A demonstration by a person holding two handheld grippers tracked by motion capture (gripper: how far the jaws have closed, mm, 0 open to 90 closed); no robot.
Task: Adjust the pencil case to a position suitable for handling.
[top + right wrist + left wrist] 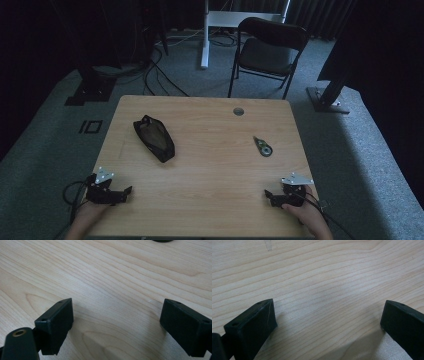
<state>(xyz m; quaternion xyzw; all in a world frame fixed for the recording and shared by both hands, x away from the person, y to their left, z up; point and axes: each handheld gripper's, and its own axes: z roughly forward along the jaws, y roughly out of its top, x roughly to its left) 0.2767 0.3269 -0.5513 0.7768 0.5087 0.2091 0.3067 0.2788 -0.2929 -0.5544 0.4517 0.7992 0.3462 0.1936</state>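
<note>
grippers: left (125,192) and right (270,195) both spread, empty | pouch (154,138) far from both | risk: reaching could push pouch along bench (210,165)

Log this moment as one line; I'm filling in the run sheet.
left hand-held gripper: open, empty | right hand-held gripper: open, empty | pouch: table, far left | tape dispenser: far right | contact: none

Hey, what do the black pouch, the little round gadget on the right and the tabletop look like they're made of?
The black pouch looks like soft fabric, matte: it sags and creases, maybe with a mesh panel. The small gadget seems hard plastic with a slight sheen; too small to be sure. The table shows pale wood grain with a smooth, faintly glossy finish, either wood or laminate.
</note>
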